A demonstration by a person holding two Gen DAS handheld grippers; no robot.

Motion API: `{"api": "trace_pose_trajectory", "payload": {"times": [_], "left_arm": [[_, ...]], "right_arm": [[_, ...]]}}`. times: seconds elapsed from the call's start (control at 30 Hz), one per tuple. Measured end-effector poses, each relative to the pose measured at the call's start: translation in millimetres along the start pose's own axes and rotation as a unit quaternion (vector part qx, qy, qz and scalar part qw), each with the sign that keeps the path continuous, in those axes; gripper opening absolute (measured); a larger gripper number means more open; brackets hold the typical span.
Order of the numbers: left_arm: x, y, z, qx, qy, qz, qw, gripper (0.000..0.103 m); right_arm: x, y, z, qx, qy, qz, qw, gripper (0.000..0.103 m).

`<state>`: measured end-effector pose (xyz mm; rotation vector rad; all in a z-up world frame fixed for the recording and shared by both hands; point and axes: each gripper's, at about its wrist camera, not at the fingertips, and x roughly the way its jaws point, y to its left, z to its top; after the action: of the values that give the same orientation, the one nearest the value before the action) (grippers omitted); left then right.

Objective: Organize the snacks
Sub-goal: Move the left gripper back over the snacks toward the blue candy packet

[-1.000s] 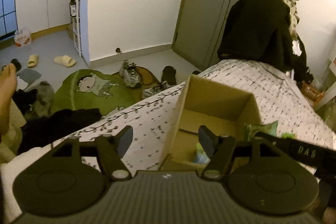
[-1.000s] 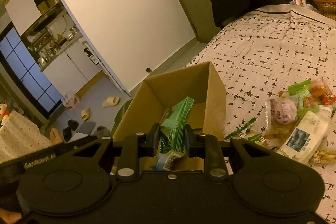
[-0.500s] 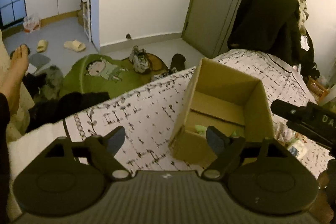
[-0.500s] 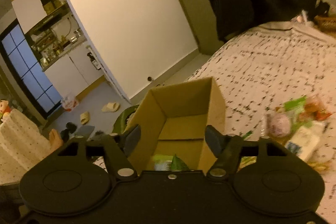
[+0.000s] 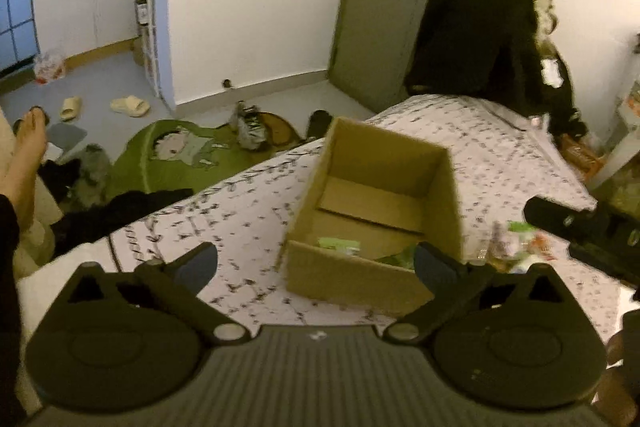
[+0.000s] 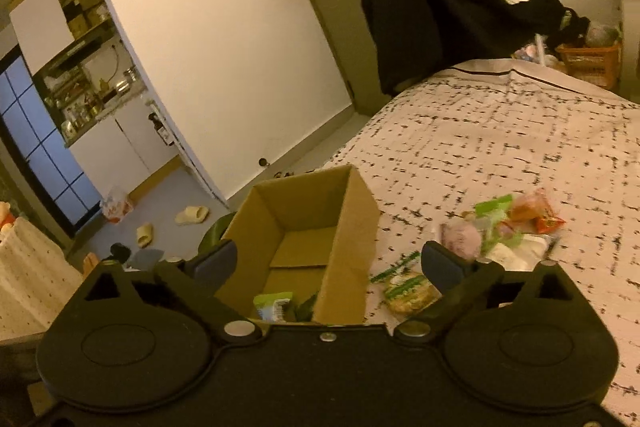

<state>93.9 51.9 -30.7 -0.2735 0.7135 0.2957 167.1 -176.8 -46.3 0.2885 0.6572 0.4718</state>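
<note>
An open cardboard box point(image 5: 440, 195) point(image 6: 348, 227) stands on the patterned bed. Green snack packets point(image 5: 340, 243) point(image 6: 274, 303) lie on its floor at the near end. My left gripper point(image 5: 316, 263) hovers in front of the box, its jaws still opening wide with nothing between them. My right gripper point(image 6: 328, 261) hangs above the box's near end, its jaws also opening, empty. A heap of snack packets point(image 6: 508, 231) point(image 5: 520, 247) lies on the bed right of the box. The other gripper's black body point(image 5: 580, 227) shows at the right edge of the left wrist view.
The bed point(image 6: 500, 147) stretches back to a chair piled with dark clothes point(image 6: 440, 7). On the floor left of the bed lie a green cartoon rug point(image 5: 180, 155), shoes point(image 5: 248, 123) and slippers point(image 5: 128, 105). A person's bare foot point(image 5: 28, 143) shows at the left.
My right gripper opened and let the green packet fall into the box, then drew back and up. My left gripper also opened wider and pulled back from the box.
</note>
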Motion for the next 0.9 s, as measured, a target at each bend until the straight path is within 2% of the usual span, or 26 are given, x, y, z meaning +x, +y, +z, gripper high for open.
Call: {"api": "trace_pose_trajectory", "payload": {"times": [0.1,0.4,0.47,0.63,0.8,0.9], "left_arm": [[-7,-9,-1,0.01,-0.008,-0.013,0.9998,0.103],[-14,-32,-10,0.02,-0.003,-0.047,0.9987,0.103],[-16,-38,-13,0.022,-0.004,-0.046,0.9987,0.103],[-17,-46,-17,0.019,0.004,-0.055,0.9983,0.103],[-18,-53,-22,0.024,0.014,-0.048,0.9985,0.103],[-19,-58,-26,0.028,0.022,-0.046,0.9983,0.103]], "right_arm": [[-8,-14,0,0.024,-0.002,0.002,1.0,0.1],[-33,-25,1,-0.007,-0.008,-0.026,1.0,0.099],[-40,-31,3,0.006,-0.007,-0.017,1.0,0.099],[-50,-42,5,-0.005,-0.002,-0.035,0.999,0.099],[-57,-49,5,-0.017,0.016,-0.065,0.998,0.099],[-63,-50,3,-0.027,0.026,-0.063,0.997,0.099]]}}
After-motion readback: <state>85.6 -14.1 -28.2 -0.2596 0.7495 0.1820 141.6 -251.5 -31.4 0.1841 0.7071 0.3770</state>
